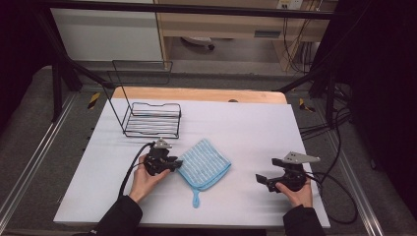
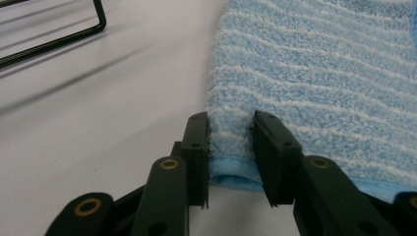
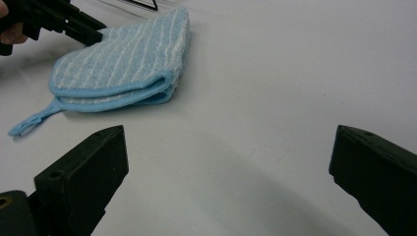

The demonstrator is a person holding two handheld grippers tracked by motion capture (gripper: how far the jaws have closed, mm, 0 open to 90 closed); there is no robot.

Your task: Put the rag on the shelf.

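A folded light-blue striped cloth [image 1: 205, 162] lies in the middle of the white table, its hanging loop [image 1: 196, 199] pointing toward the front edge. My left gripper [image 1: 178, 162] is at the cloth's left corner. In the left gripper view its jaws pinch the cloth's edge [image 2: 231, 132], so my left gripper [image 2: 230, 147] is shut on the cloth. My right gripper [image 1: 267, 169] hovers over bare table to the right of the cloth. It is open with nothing between its wide-spread jaws [image 3: 228, 162]. The right gripper view shows the cloth [image 3: 123, 64] folded double.
A black wire rack [image 1: 150, 118] stands at the back left of the table, just behind my left hand. A wooden board edge [image 1: 196, 93] runs along the table's far side. Cables [image 1: 339, 196] trail off the right edge.
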